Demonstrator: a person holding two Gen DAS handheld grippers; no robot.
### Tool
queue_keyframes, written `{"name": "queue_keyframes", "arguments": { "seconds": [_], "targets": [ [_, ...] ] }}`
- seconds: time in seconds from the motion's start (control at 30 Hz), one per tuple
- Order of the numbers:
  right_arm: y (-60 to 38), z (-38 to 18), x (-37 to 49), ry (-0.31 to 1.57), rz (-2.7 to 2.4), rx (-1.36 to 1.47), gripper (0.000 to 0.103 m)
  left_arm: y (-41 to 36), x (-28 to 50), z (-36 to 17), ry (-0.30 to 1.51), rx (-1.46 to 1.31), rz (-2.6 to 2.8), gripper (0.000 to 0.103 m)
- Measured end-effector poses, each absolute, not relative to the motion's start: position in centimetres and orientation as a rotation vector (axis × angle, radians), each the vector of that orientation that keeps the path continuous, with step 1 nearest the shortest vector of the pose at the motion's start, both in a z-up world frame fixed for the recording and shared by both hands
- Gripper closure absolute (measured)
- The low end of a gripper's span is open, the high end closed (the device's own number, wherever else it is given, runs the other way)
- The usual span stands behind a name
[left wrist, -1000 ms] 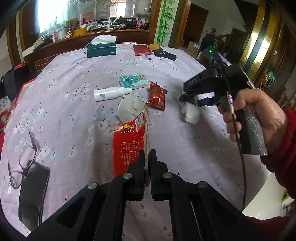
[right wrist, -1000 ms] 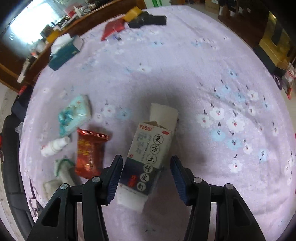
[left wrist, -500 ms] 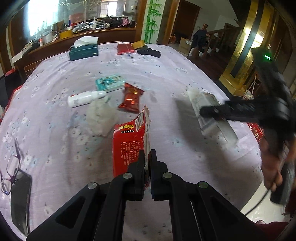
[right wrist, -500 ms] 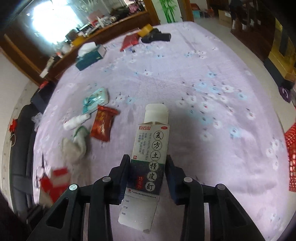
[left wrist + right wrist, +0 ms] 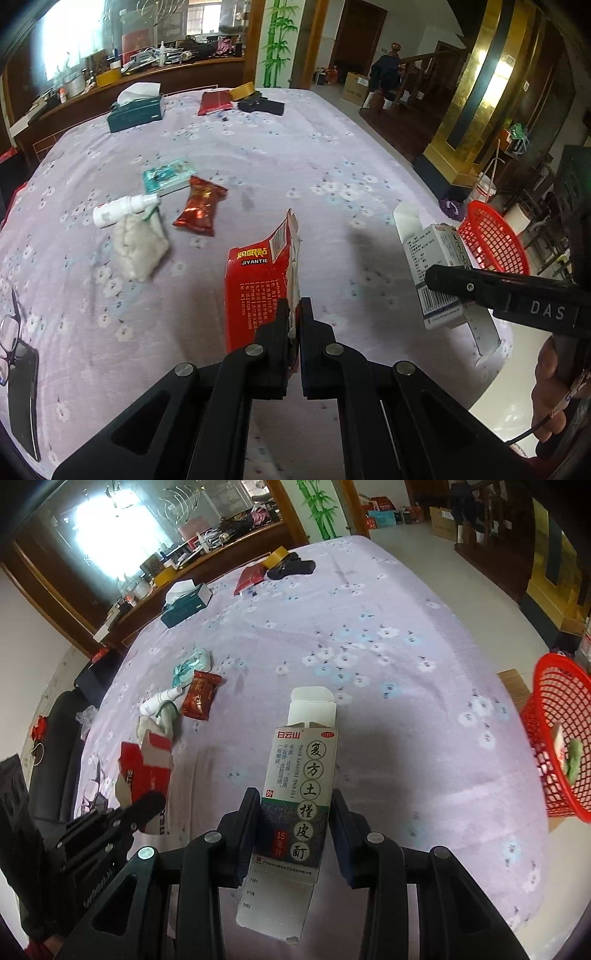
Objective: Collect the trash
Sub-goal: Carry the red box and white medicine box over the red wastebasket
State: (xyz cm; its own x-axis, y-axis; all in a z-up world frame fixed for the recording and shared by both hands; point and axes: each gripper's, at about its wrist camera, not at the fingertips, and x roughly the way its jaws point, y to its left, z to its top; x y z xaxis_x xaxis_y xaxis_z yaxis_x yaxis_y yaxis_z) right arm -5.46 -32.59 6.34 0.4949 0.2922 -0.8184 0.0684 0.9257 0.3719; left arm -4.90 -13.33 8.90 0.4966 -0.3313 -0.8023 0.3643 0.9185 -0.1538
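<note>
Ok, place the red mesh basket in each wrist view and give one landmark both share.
Left wrist: red mesh basket at right, past the table edge, behind the white box.
Right wrist: far right edge, beside the table.
Shared landmark: teal tissue box at the table's far end.

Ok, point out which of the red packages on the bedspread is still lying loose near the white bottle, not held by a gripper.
The shiny red snack wrapper, lying flat beside the white bottle. The other, the torn red box, is clamped in the left gripper.
</note>
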Motion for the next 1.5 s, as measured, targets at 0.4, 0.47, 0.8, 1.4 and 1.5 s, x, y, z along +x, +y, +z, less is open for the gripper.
{"name": "queue_keyframes", "arguments": {
  "seconds": [0.4,0.47,0.8,1.4,1.5],
  "targets": [
    [-36.8,8.3,-8.1,0.99,0.103,0.405,0.063,-17.4,-5.7,10.4,0.936,0.062,-0.476,0.099],
    [-37.5,8.4,-8.4,0.986,0.096,0.414,0.063,-18.0,-5.8,10.4,0.934,0.069,-0.487,0.099],
    [-40.2,8.8,-10.0,0.96,0.063,0.452,0.063,-21.2,-6.2,10.8,0.925,0.111,-0.539,0.099],
    [-51.0,9.9,-13.7,0.876,-0.094,0.579,0.063,-32.4,-6.1,12.6,0.926,0.167,-0.732,0.099],
    [-53.3,10.3,-14.3,0.86,-0.128,0.591,0.063,-35.0,-6.1,13.1,0.924,0.168,-0.773,0.099]
  ]
}}
